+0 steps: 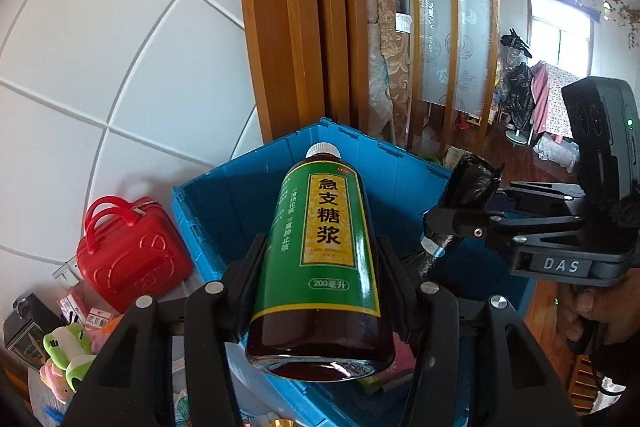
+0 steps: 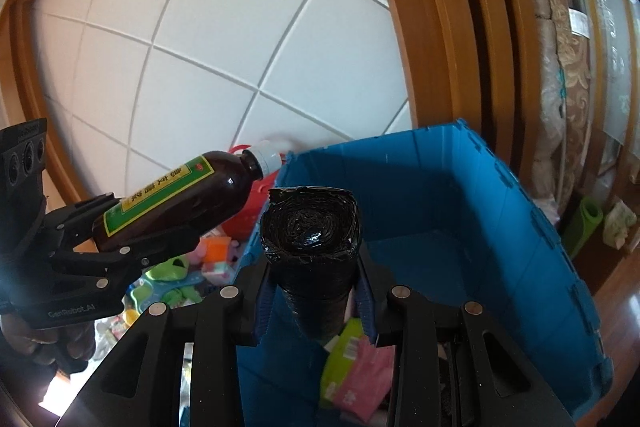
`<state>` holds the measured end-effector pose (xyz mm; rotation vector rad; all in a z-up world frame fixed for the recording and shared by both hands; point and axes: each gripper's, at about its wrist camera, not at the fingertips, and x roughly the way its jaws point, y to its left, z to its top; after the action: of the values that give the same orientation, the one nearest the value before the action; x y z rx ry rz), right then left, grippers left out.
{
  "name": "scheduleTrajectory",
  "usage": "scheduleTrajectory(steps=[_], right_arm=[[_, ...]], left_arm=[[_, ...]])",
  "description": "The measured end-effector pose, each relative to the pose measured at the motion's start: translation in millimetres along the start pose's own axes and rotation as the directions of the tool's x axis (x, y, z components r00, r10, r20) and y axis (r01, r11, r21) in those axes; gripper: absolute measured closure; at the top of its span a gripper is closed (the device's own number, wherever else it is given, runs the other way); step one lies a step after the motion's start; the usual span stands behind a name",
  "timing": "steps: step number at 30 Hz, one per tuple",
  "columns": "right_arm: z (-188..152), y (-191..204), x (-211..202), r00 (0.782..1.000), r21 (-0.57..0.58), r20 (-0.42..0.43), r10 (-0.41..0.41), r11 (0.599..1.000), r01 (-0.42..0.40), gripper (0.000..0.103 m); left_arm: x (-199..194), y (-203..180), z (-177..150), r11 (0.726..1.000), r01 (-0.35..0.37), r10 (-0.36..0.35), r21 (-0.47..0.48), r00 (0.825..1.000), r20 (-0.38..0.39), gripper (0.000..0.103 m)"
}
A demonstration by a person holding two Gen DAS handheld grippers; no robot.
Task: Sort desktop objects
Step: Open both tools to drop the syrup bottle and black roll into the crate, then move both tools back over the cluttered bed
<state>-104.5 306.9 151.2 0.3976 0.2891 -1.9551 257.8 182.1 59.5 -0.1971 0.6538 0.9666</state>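
Note:
A brown syrup bottle (image 1: 324, 211) with a green and yellow label and a white cap lies lengthwise in my left gripper (image 1: 320, 247), which is shut on its lower body. It hangs over the near rim of the blue crate (image 1: 240, 195). To its right my right gripper (image 1: 448, 223) is shut on a black roll of bin bags (image 1: 474, 179). In the right wrist view the black roll (image 2: 310, 239) stands between the blue-padded fingers of my right gripper (image 2: 314, 267), above the blue crate (image 2: 500, 227). At the left, my left gripper (image 2: 152, 217) holds the bottle (image 2: 192, 195) tilted up.
Pink and green packets (image 2: 352, 367) lie in the crate's near corner. A red mini suitcase (image 1: 128, 259) and green and white toys (image 1: 68, 347) sit left of the crate. A white tiled wall, a wooden frame and a rolled carpet (image 1: 388, 47) stand behind.

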Motion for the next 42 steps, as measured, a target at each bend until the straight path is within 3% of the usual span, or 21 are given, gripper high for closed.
scheduleTrajectory(steps=[2, 3, 4, 5, 7, 14, 22, 33, 42], right_arm=[[-0.2, -5.1, -1.4, 0.999, 0.015, 0.002, -0.032, 0.999, 0.032, 0.063], [0.7, -7.0, -3.4, 0.998, 0.026, 0.012, -0.066, 0.998, 0.065, 0.041], [2.1, -8.3, -4.8, 0.995, 0.031, 0.016, -0.097, 0.995, 0.097, 0.010], [3.5, -11.3, -6.9, 0.992, 0.044, 0.032, -0.121, 0.992, 0.119, 0.004], [6.7, -14.3, -15.9, 0.990, 0.075, 0.066, -0.121, 0.990, 0.116, 0.004], [10.4, -15.1, -2.8, 0.991, 0.081, 0.047, -0.126, 0.989, 0.122, 0.004], [8.5, 20.5, 11.8, 0.997, 0.016, 0.021, -0.078, 0.997, 0.077, 0.004], [-8.9, 100.7, 43.7, 0.998, -0.086, -0.061, 0.013, 0.996, -0.018, 0.004], [-28.7, 172.4, 74.7, 0.992, -0.129, -0.124, 0.034, 0.990, -0.050, 0.004]], left_arm=[[2.6, -4.7, 4.1, 0.999, 0.043, -0.043, 0.000, 0.999, -0.009, 0.052], [4.2, -6.5, 6.1, 0.999, 0.040, -0.040, 0.006, 0.999, -0.008, 0.045], [4.3, -7.2, 7.4, 1.000, 0.022, -0.022, 0.005, 1.000, -0.005, 0.038], [3.9, -6.3, 7.7, 1.000, 0.004, -0.004, 0.000, 1.000, 0.002, 0.027], [3.9, -0.3, 5.8, 1.000, -0.019, 0.019, -0.014, 1.000, -0.001, 0.025], [-6.8, 26.2, -24.9, 0.996, -0.069, 0.067, -0.054, 0.997, -0.040, 0.025], [-36.8, 66.9, -80.4, 0.979, -0.173, 0.162, -0.105, 0.981, -0.105, 0.025], [-104.8, 144.4, -173.2, 0.910, -0.333, 0.286, -0.246, 0.935, -0.208, 0.025], [-154.4, 189.0, -243.0, 0.863, -0.392, 0.309, -0.318, 0.908, -0.282, 0.025]])
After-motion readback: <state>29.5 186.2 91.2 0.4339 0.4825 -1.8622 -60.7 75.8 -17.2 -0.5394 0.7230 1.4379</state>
